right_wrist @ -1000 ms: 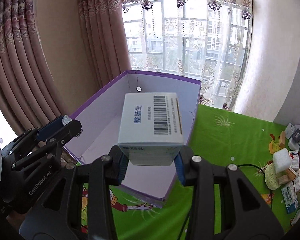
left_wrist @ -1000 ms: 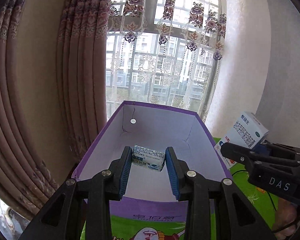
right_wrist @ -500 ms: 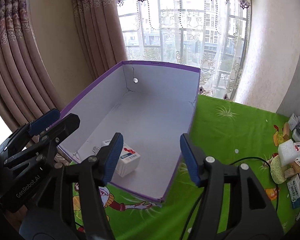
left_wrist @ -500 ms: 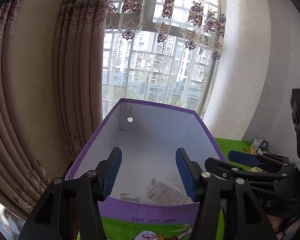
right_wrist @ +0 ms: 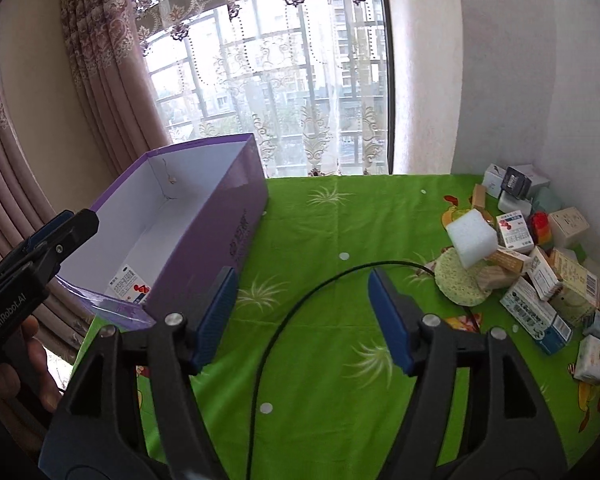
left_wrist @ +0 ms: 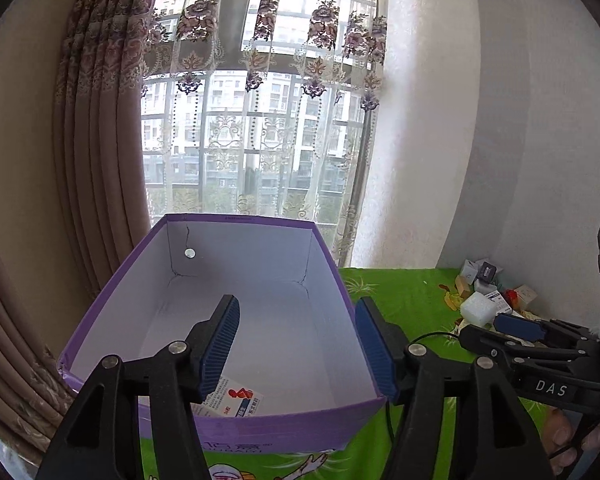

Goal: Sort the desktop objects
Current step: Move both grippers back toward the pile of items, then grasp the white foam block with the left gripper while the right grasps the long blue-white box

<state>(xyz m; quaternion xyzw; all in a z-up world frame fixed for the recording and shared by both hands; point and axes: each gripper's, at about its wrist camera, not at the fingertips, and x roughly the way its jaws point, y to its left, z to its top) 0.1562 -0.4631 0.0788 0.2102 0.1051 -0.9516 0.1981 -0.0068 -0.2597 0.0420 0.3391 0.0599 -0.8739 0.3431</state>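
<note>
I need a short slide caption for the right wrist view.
Open right gripper over green tablecloth, between purple box and pile of small boxes.

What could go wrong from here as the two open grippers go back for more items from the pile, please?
The black cable arcs across the green tablecloth right in front of the right gripper; it could snag. The white foam block leans on the heap of small cartons, so pulling one carton may topple others. The purple cardboard box sits at the table edge and a nudge might shift it.
</note>
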